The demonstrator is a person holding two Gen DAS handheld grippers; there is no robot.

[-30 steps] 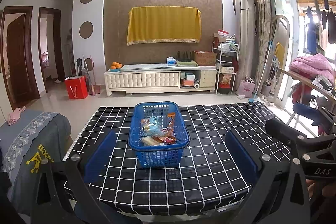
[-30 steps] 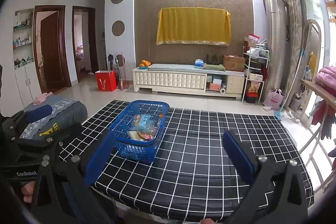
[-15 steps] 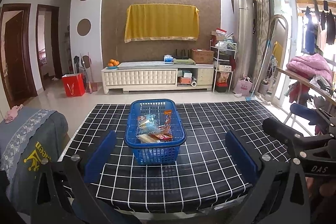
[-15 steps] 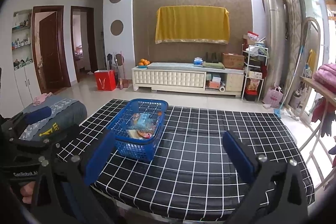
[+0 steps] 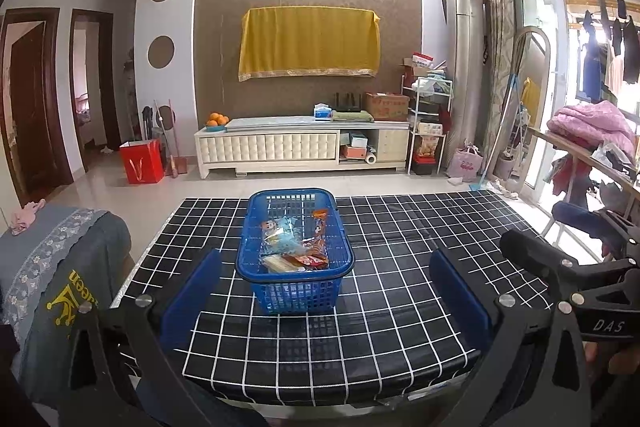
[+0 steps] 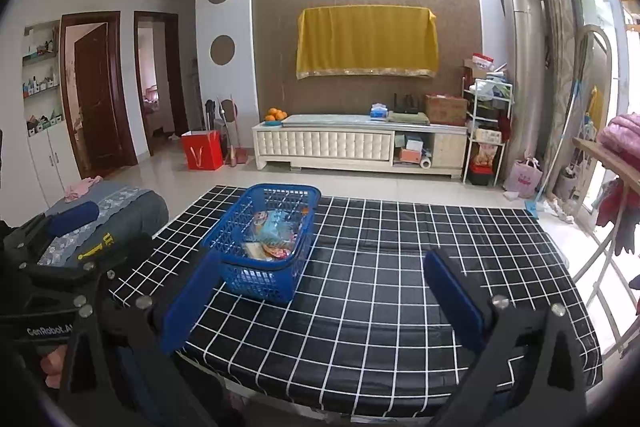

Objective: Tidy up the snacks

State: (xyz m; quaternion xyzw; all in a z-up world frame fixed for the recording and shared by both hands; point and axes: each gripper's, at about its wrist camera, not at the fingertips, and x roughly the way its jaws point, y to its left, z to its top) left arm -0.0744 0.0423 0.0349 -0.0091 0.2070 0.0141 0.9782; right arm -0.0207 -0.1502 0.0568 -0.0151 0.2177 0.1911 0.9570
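A blue plastic basket (image 5: 294,287) stands on the black table with a white grid (image 5: 400,259). Several snack packets (image 5: 294,247) lie inside it, one light blue, one red and orange. My left gripper (image 5: 324,291) is open, its blue pads wide apart over the table's near edge, short of the basket. In the right wrist view the basket (image 6: 260,275) sits left of centre with the snack packets (image 6: 272,235) in it. My right gripper (image 6: 320,299) is open too and holds nothing. The right gripper's black body also shows at the right edge of the left view.
A grey cushioned seat (image 5: 52,267) borders the table's left side. A clothes rack with a pink blanket (image 5: 592,123) stands to the right. Beyond the table lie bare tile floor, a white cabinet (image 5: 300,147) and a red bag (image 5: 142,161).
Both grippers have drawn back and lifted slightly, so the basket looks smaller and farther off. The basket and snacks stayed put. Both grippers remain open.
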